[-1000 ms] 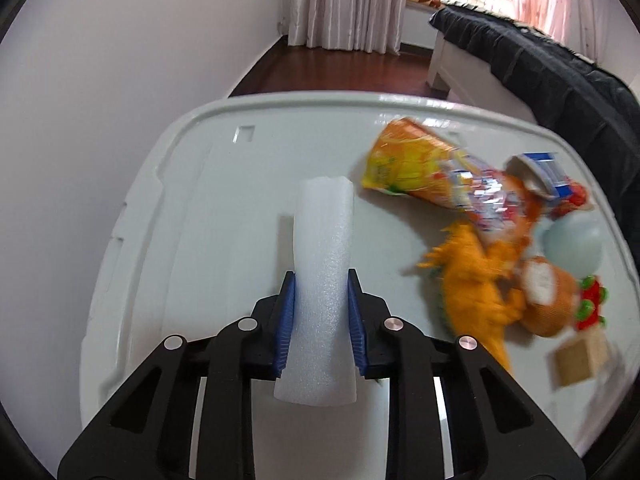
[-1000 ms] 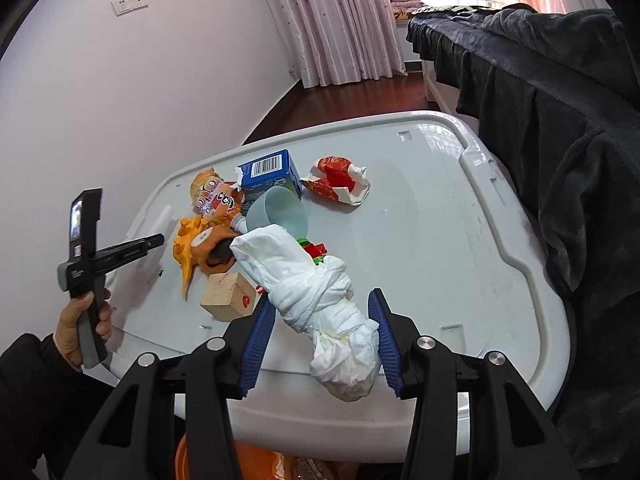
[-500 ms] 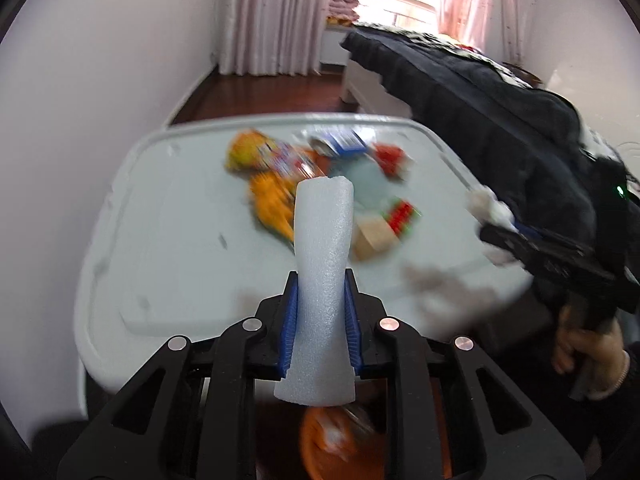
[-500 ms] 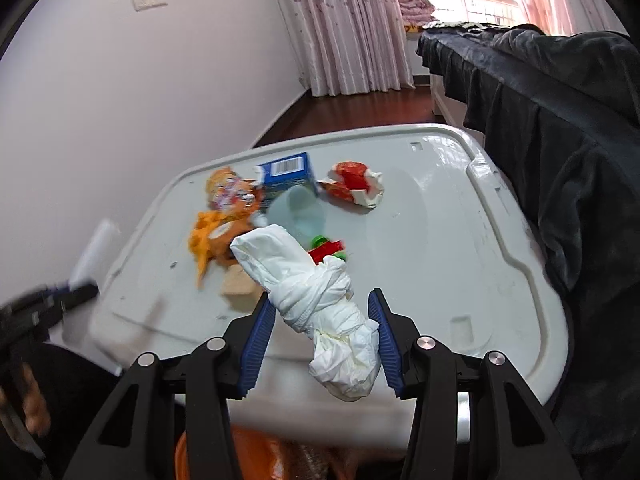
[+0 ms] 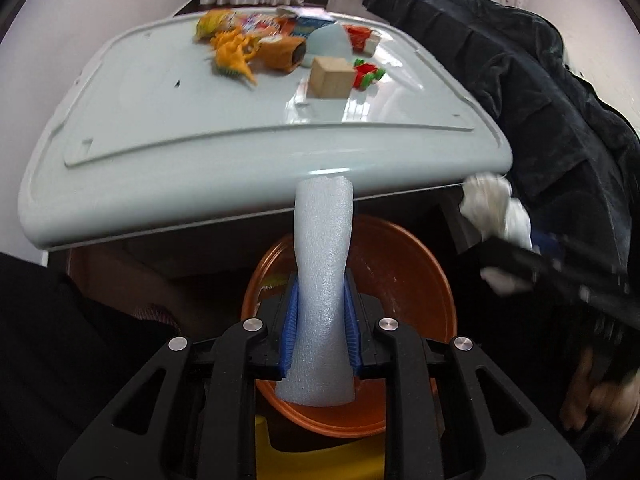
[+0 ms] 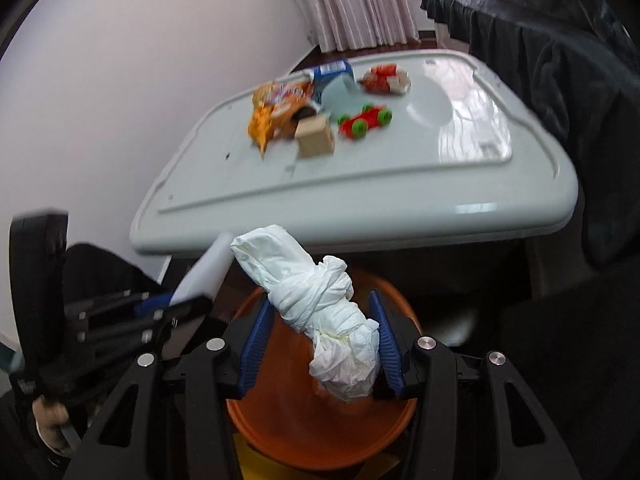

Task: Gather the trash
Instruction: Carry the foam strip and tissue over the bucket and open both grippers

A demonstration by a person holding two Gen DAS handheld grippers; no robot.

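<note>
Left claw (image 5: pixel 320 326) clamps foam strip (image 5: pixel 323 280); right claw (image 6: pixel 320 344) clamps knotted tissue wad (image 6: pixel 320 312) (blue carton (image 6: pixel 332 72) barcode unreadable).

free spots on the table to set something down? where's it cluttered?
Bare: the table's near strip along its front rim, and the right side toward the dark bedding. Crowded: the far-left cluster around the wooden block, toy car and snack wrapper.

No lettering can be read. The blue carton (image 6: pixel 334 70) on the table (image 6: pixel 360 184) carries a white patch like a barcode, too blurred to make out; the print on the orange snack bag (image 6: pixel 280 98) is a smear.
</note>
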